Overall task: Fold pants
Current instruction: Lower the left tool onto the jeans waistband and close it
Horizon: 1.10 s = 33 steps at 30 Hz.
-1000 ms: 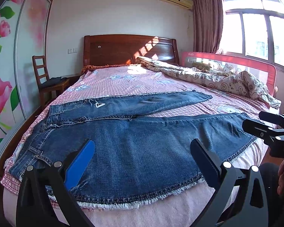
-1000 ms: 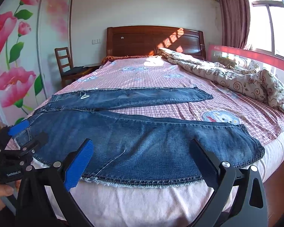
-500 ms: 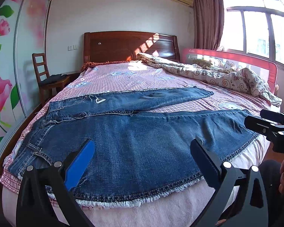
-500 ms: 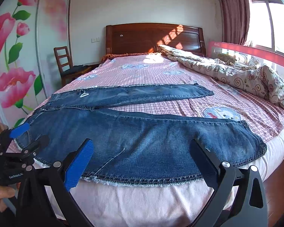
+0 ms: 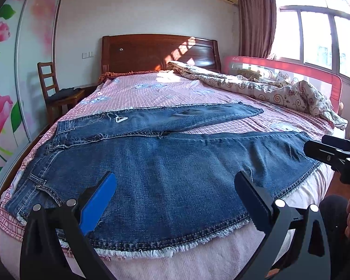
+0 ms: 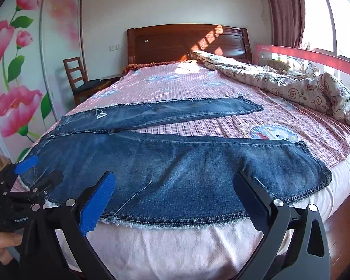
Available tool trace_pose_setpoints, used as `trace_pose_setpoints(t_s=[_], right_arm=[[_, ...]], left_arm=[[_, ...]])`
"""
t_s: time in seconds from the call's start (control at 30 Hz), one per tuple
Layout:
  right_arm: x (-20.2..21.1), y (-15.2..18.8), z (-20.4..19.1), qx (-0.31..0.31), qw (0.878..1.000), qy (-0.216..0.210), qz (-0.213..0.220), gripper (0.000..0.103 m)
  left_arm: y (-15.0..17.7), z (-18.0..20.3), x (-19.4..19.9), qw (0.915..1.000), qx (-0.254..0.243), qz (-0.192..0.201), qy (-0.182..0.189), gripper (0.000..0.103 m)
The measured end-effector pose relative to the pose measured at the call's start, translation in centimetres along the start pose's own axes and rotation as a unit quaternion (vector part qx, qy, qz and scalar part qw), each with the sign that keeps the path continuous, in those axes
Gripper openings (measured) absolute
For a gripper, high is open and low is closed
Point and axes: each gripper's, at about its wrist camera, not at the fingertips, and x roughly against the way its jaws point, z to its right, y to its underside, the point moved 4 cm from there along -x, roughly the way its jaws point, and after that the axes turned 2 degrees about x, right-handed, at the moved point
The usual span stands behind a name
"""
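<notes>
Two claws, left (image 5: 175,200) and right (image 6: 175,198), gape empty; heavy blue denim pants (image 5: 175,163) could slide off the bed edge (image 6: 175,245).

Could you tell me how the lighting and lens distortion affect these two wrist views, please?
Left wrist view: the window is blown out, sunlight patches fall on the headboard, and the fisheye bows the jeans hem into an arc; the left tool stays sharp. Right wrist view: the same glare at the window, the wardrobe edges curve, and the right tool is dark but crisp.
</notes>
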Motion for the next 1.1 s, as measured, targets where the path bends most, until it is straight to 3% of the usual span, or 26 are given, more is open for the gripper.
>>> trace_pose_setpoints(t_s=[0.13,0.23,0.3,0.47,0.57,0.73,0.8,0.9,0.97,1.03,1.1], right_arm=[[-0.3,0.1,0.2,-0.003,1.0,-0.001,-0.008,0.1],[-0.6,0.3,0.3,-0.003,1.0,-0.003,-0.016,0.1],[-0.9,0.5,0.3,-0.003,1.0,-0.005,-0.023,0.1],[-2.2,0.8,0.0,-0.003,0.999,-0.009,-0.05,0.1],[-2.9,0.8,-0.3,0.0,0.998,-0.011,-0.062,0.1],[-4.1,1.0,-0.9,0.001,0.996,-0.015,-0.084,0.1],[-4.4,1.0,-1.1,0.001,0.996,-0.018,-0.09,0.1],[-4.9,0.8,-1.4,0.004,0.995,-0.022,-0.099,0.1],[-5.2,0.7,-1.7,0.008,0.994,-0.021,-0.106,0.1],[-5.7,0.7,-1.9,0.007,0.993,-0.022,-0.115,0.1],[-6.3,0.6,-2.2,0.007,0.992,-0.022,-0.126,0.1]], left_arm=[[-0.2,-0.1,-0.2,0.9999,-0.002,-0.011,0.005,0.101],[-1.0,-1.5,-0.4,0.9982,0.023,-0.036,0.041,0.101],[-2.0,-3.8,-0.7,0.9951,0.059,-0.055,0.056,0.101],[-5.1,-11.2,-3.0,0.9864,0.113,-0.112,0.043,0.101],[-7.1,-16.3,-5.2,0.9749,0.166,-0.137,0.058,0.101],[-8.9,-24.6,-10.7,0.933,0.299,-0.165,0.114,0.101],[-9.9,-27.2,-13.2,0.9248,0.315,-0.17,0.129,0.101],[-11.7,-30.4,-17.0,0.9275,0.312,-0.159,0.131,0.101],[-12.9,-31.7,-18.8,0.947,0.267,-0.142,0.108,0.1],[-13.6,-32.6,-20.7,0.9556,0.235,-0.137,0.113,0.099],[-13.6,-32.6,-22.8,0.9642,0.191,-0.15,0.107,0.089]])
